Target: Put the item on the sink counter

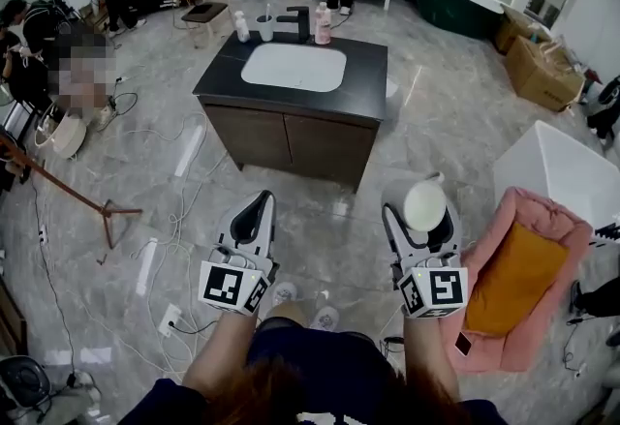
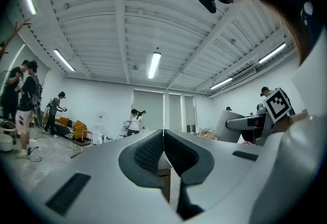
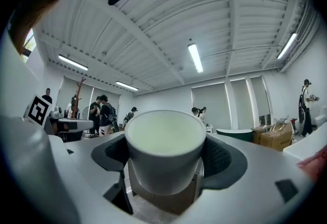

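Note:
The dark sink counter [image 1: 366, 76] with a white basin [image 1: 293, 67] stands ahead on the grey floor. My right gripper [image 1: 422, 212] is shut on a white cup [image 1: 424, 204], held low in front of me and well short of the counter. In the right gripper view the cup [image 3: 164, 146] stands upright between the jaws, its rim toward the camera and both pads against its sides. My left gripper [image 1: 258, 202] hangs level with it at the left, shut, with nothing in it. In the left gripper view its tips [image 2: 163, 137] meet.
A black faucet [image 1: 300, 21], a pink bottle [image 1: 323, 24] and white bottles [image 1: 240, 26] line the counter's far edge. A pink seat with an orange cushion [image 1: 518, 278] sits close at my right. Cables [image 1: 174, 210] lie across the floor at the left. People stand at the back.

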Demonstrator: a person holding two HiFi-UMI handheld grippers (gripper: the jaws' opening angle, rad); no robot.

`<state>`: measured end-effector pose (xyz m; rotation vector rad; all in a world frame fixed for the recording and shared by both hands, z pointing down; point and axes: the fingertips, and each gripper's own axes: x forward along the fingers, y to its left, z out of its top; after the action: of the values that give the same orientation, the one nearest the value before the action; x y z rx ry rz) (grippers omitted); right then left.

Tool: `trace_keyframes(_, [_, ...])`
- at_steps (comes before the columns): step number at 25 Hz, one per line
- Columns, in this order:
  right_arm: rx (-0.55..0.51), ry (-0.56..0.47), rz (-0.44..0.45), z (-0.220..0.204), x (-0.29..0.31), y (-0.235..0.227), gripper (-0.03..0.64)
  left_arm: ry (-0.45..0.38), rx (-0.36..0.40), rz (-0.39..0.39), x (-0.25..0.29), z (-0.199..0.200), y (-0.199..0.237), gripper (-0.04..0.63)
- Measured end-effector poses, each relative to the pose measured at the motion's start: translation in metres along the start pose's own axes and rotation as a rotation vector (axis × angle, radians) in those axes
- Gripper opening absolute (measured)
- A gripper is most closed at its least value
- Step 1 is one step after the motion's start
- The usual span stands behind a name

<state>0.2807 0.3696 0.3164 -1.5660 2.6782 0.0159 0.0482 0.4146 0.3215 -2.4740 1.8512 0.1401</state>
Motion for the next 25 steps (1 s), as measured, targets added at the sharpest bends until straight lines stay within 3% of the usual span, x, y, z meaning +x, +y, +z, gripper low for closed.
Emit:
trace_keyframes(12, [-0.002, 0.006, 0.016, -0.011, 0.049, 0.006, 0.431, 0.007, -0.022, 0.001, 0.033, -0.017, 0.038, 0.025])
trace_keyframes(18, [-0.012, 0.009, -0.039, -0.005, 0.115, 0.008, 0.431, 0.003, -0.031, -0.057, 0.088, -0.019, 0.092, 0.025])
trace_keyframes(25, [-0.012, -0.001, -0.113, -0.009, 0.218, 0.023, 0.431, 0.005, -0.026, -0.144, 0.166, -0.023, 0.184, 0.025])
